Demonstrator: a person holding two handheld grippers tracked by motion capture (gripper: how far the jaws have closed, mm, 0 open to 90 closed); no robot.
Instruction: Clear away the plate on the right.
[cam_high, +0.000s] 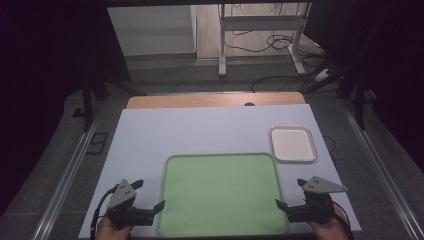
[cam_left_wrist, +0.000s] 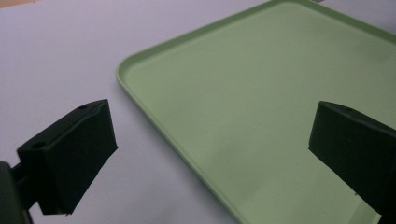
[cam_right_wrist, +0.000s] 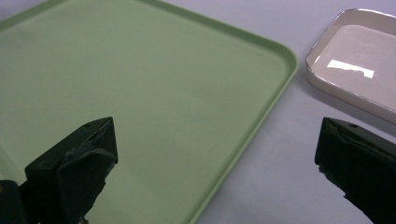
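The green tray (cam_high: 225, 195) lies flat on the table (cam_high: 200, 130), at the near edge and about in the middle, and there is nothing on it. I have one gripper on each side of it. My left gripper (cam_high: 149, 196) hangs just beside the tray's near left corner. Its jaws stand wide apart and hold nothing. In the left gripper view I see one jaw over the bare table and the other over the green tray, with the tray's left rim (cam_left_wrist: 154, 121) running between them. My right gripper (cam_high: 291, 194) hangs just beside the tray's near right corner. Its jaws are spread wide too, and nothing is in them. In the right gripper view one jaw sits over the tray and the other over the table, with the tray's right rim between them. A small white tray (cam_high: 293, 143) lies on the table past my right gripper, farther away, close to the green tray's far right corner but not touching it. It is bare inside as well. My two hands show at the near edge of the high view.
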